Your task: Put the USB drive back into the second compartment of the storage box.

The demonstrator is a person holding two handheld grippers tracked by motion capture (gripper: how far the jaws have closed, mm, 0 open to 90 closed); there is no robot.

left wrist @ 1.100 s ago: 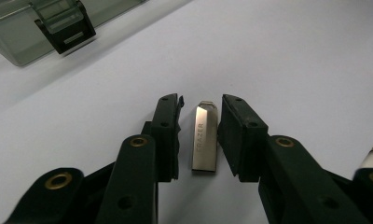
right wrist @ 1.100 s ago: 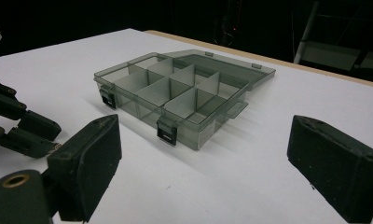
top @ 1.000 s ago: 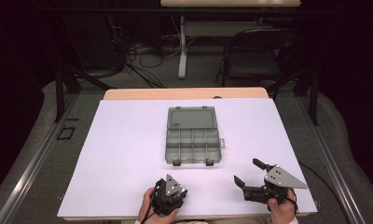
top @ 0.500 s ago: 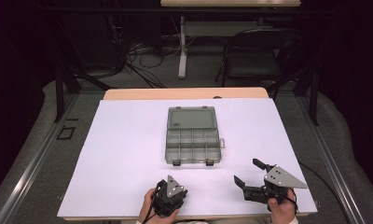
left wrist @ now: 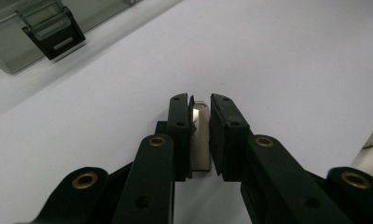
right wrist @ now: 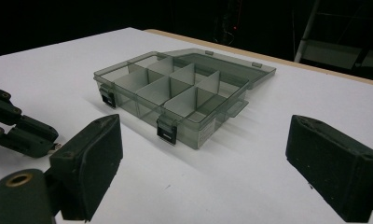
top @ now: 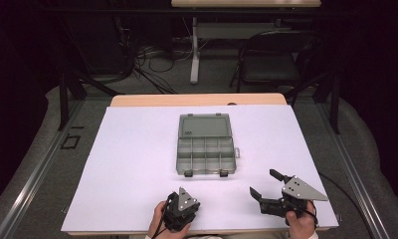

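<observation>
While the left gripper sits at the bottom centre of the high view, its jaws are pinched on a small silvery metal piece, which its own view shows as a flat, shiny sliver between the pads; what it is exactly I cannot tell. The right gripper, at the lower right of the high view, has its jaws spread wide with nothing between them. A smoky translucent compartment box lies open at the middle of the white table, lid folded back toward the top of the frame, its dividers bare and two black latches on the near wall.

The metal piece looks thin and slick, so it could slip or twist out if the pinch loosens, and might bounce off a divider. A small label shows on the lid, too tiny to read.
</observation>
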